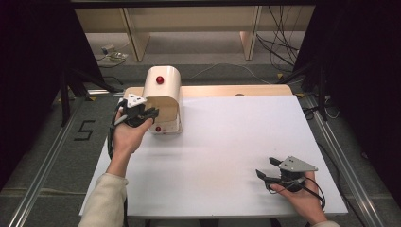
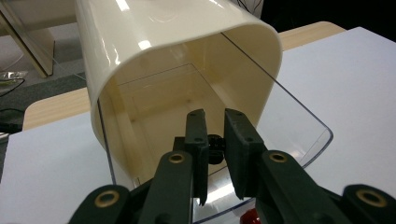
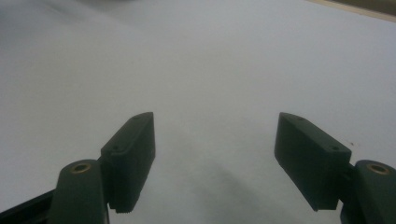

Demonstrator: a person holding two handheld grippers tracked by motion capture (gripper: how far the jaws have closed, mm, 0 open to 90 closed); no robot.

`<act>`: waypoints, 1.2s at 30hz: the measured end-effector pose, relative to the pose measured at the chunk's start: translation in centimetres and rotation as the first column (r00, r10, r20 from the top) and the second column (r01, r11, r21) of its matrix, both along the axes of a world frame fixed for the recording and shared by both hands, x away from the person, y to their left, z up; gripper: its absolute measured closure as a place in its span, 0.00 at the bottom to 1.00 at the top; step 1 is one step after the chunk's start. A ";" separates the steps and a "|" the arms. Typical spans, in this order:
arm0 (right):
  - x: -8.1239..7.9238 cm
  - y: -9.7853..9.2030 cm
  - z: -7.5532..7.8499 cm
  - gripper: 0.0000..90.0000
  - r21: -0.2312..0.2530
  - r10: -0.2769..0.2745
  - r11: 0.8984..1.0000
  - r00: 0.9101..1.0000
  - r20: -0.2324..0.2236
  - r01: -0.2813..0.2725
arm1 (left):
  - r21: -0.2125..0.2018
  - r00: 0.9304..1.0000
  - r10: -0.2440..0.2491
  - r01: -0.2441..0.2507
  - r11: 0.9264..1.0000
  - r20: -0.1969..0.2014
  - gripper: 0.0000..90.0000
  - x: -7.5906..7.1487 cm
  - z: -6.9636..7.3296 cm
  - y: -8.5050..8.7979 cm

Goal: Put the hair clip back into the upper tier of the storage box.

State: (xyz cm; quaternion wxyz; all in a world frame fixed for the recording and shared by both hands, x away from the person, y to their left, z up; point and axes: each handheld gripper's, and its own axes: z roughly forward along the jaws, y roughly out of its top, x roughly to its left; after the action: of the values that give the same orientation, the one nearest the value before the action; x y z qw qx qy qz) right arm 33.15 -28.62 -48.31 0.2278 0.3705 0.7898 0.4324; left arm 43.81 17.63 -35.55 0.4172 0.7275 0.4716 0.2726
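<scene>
The bread bin [image 1: 163, 97] stood at the far left of the worktop [image 1: 222, 151], its cream roll-top lid [image 2: 177, 42] raised and the clear front [image 2: 299, 126] showing. The left gripper [image 2: 215, 135] was at the bin's open front, on the near-left side of it in the high view [image 1: 142, 113]. Its fingers [image 2: 240, 140] were closed on a small black knob [image 2: 215, 142], which seemed to belong to the lid's lower edge. The step in hand looked like working the lid by that knob. The next move would call for keeping the pinch firm and following the lid's curved track, not pulling straight, so the knob did not slip out. The right gripper [image 1: 276, 172] lay well apart from the bin, near the worktop's near right corner, its fingers [image 3: 130, 154] spread open over bare surface, holding nothing
</scene>
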 end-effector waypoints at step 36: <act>0.0 0.0 0.0 0.33 -0.001 0.003 1.000 1.000 0.000 -0.003 | 0.005 1.000 -0.001 0.002 1.000 -0.026 0.88 0.7 -0.9 -0.4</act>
State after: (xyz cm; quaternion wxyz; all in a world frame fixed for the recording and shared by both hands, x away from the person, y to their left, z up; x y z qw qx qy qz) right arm 33.15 -28.64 -48.30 0.2275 0.3692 0.7906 0.4324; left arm 44.54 17.19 -36.41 0.4094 0.7324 0.4759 0.2638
